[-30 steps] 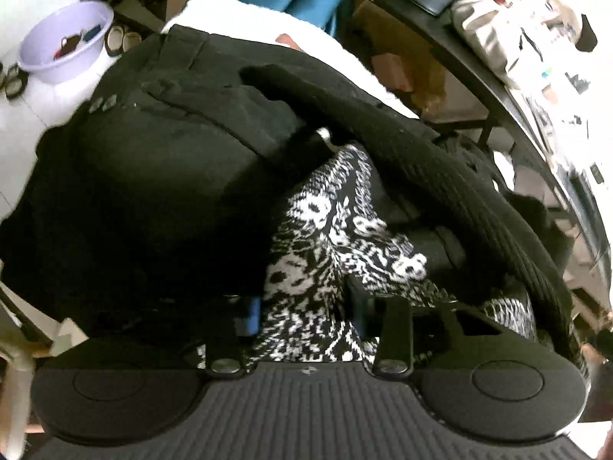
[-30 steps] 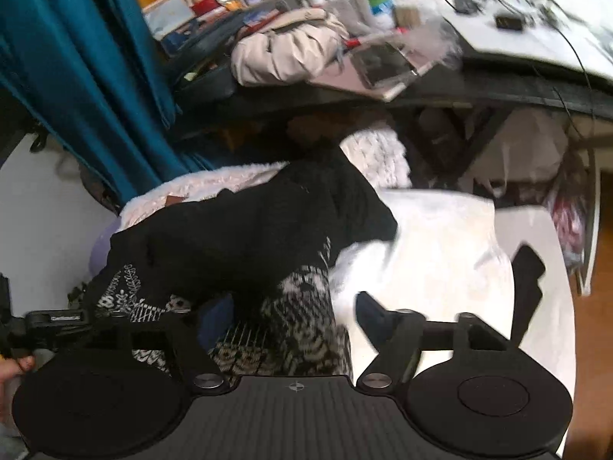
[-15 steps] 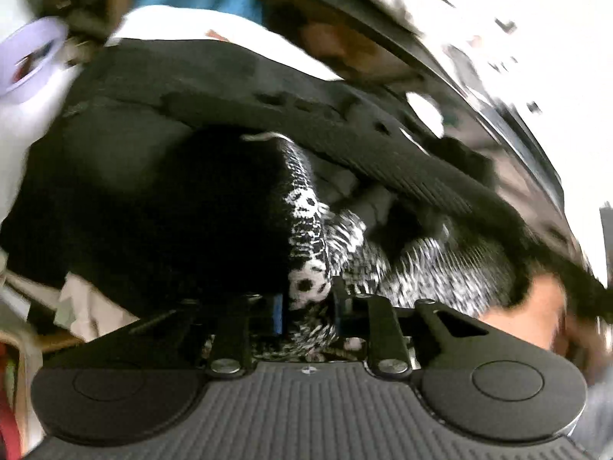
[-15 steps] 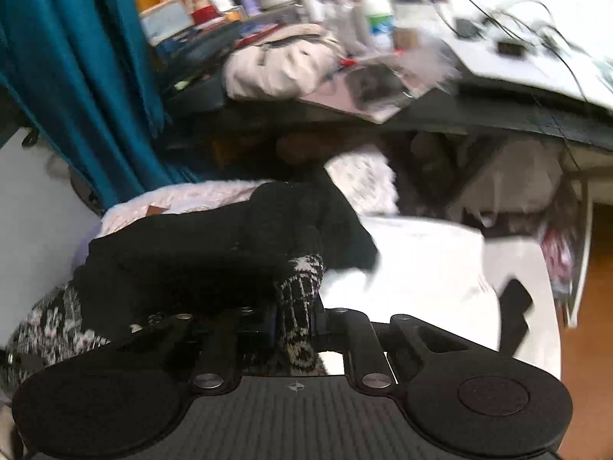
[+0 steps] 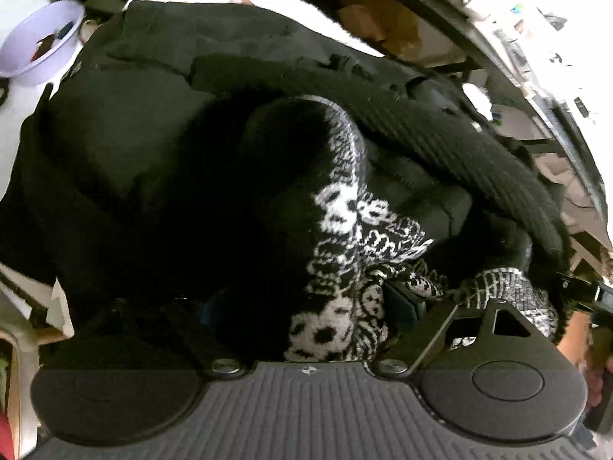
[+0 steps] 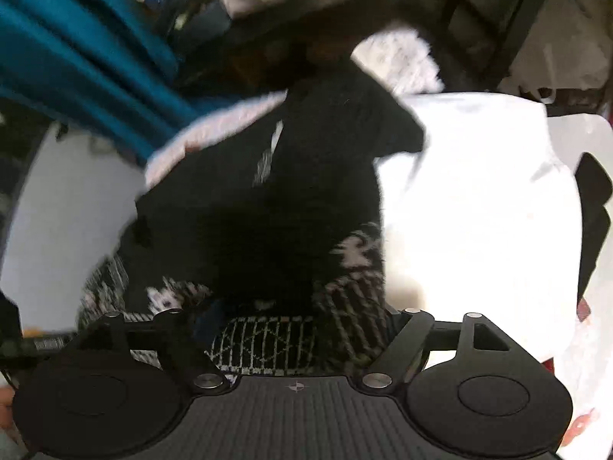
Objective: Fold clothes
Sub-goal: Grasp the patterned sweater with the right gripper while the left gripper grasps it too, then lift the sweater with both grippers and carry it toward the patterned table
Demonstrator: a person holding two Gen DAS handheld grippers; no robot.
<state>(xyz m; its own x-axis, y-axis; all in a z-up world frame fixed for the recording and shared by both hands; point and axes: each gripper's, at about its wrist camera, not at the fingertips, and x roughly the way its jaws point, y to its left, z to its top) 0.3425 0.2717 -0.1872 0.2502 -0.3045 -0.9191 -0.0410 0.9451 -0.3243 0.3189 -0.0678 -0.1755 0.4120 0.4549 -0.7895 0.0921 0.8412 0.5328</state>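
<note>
Both claws opened wide again, with the patterned sweater (image 5: 337,237) bunched between their fingers. Close tight, lift together.

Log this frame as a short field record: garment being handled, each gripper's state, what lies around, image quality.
garment: black-and-white patterned knit, bunched among black clothes
left gripper: jaws spread, patterned knit between them
right gripper: jaws spread, patterned knit between them
surface: white sheet right of the pile
nearby: lavender bowl, teal curtain
image quality: right wrist view motion-blurred
</note>
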